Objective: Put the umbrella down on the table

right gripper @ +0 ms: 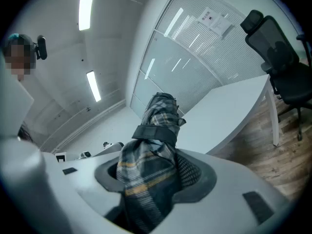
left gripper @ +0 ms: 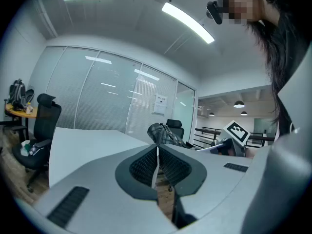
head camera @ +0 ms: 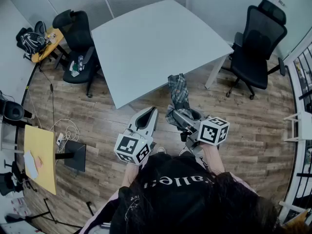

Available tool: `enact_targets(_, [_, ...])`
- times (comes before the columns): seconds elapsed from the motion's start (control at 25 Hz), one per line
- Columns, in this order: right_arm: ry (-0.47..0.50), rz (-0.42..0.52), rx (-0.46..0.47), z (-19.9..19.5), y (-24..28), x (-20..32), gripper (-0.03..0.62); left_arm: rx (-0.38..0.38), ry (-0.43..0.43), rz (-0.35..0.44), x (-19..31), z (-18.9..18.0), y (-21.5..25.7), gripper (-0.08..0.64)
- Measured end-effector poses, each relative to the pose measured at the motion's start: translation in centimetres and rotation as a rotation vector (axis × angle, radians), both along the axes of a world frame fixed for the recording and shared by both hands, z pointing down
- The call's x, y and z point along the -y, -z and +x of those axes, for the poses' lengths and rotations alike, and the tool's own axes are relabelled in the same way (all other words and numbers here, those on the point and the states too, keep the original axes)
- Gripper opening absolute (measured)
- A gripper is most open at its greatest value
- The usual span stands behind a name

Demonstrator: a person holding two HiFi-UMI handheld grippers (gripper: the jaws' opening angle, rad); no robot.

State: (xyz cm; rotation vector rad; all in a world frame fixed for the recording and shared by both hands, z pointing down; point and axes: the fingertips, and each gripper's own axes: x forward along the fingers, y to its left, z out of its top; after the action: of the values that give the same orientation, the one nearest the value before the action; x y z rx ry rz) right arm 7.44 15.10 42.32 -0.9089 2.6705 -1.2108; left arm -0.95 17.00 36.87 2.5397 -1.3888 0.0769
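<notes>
Left gripper (head camera: pixel 149 113): in front of the near edge of the table (head camera: pixel 156 43), over the wooden floor. Its jaws are pressed together and nothing is between them.
Right gripper (head camera: pixel 184 120): just beside the left one, also in front of that near edge. Its jaws are clamped on the folded plaid umbrella (right gripper: pixel 156 130), low on the bundle, below the closing strap.
Umbrella (head camera: pixel 178 94): it stands up and away from the right gripper toward the table. Its far end seems to reach the near edge, and the rest is still off the table.
Table: white, and bare as far as the head view shows.
Chairs: one black office chair (head camera: pixel 258 43) is at the right side of the table, another (head camera: pixel 78 38) at its left side.
Step in hand: I judge it to be carrying the umbrella over the tabletop; it is not yet put down.
How to do it well: bring the whole umbrella well past the edge, lower it until it lies flat, and only then let the jaws go. The cloth is loose, so it may sag or roll if released near the edge.
</notes>
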Motion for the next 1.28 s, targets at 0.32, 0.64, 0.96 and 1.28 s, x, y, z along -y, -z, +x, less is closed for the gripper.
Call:
enact_targets(0.32, [-0.001,-0.013,0.013,0.3,-0.3,0.2,0.233,-0.012,0.007,-0.002,0.2,0.2,-0.2,0.029])
enact_targets(0.64, [0.002,-0.017,0.012,0.6,-0.3,0.4,0.233,-0.016,0.012,-0.007,0.6,0.3,-0.3,0.029])
enact_targets(0.96, [0.009,-0.032,0.005,6.5,-1.9,0.1,0.233,-0.016,0.023,-0.016,0.6,6.0,-1.5,0.029])
enact_targets(1.28, [0.010,-0.058,-0.025,7.4,-3.0,-0.1,0.233,-0.023,0.022,-0.054,0.1,6.7,-2.7,0.029])
